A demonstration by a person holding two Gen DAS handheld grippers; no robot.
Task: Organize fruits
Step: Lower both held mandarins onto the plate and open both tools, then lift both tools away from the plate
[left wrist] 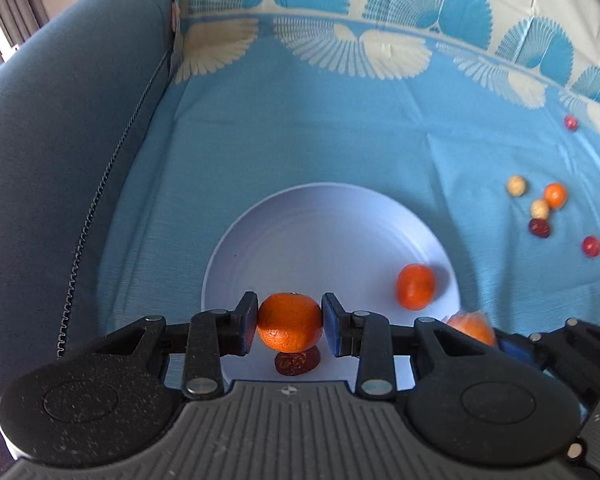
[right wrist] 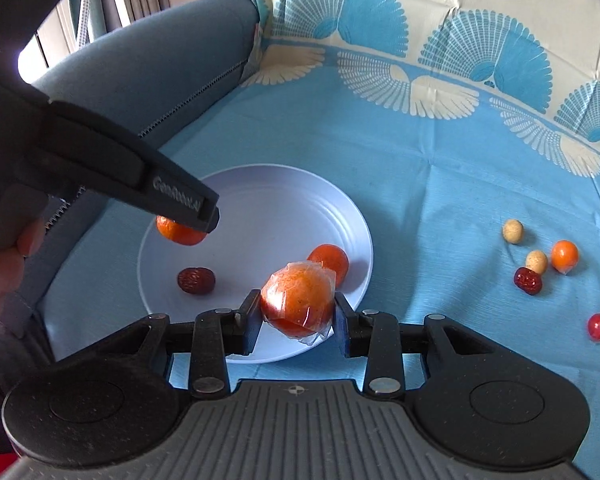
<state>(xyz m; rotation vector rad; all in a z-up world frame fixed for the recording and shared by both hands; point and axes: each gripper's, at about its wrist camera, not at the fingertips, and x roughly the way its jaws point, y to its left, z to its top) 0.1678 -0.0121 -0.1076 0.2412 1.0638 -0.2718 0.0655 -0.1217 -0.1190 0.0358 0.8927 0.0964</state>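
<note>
While both grippers hang over white plate [right wrist: 340, 216], left gripper [left wrist: 290, 326] jaws pinch bare orange [left wrist: 290, 322]; right gripper [right wrist: 296, 312] jaws pinch wrapped orange [right wrist: 298, 300]. Third orange [right wrist: 330, 260], red date [right wrist: 196, 280] on plate; small fruits [right wrist: 540, 260] scattered on blue cloth [right wrist: 440, 184], right of plate.

My left gripper [left wrist: 290, 322], lower centre of its wrist view: matte black linkage arms speckled with dust, silver round rivets at each pivot, blue pads on the inner faces of the fingers [left wrist: 334, 320]. A grey ribbed housing with a small cross-hair mark fills the bottom edge, flanked by two black round caps. My right gripper [right wrist: 296, 314] repeats this build, though its pads look dark. In the right wrist view the left gripper's side crosses the upper left as a black bar with white lettering, too blurred to read; my hand [right wrist: 4, 264] shows at the left edge.
</note>
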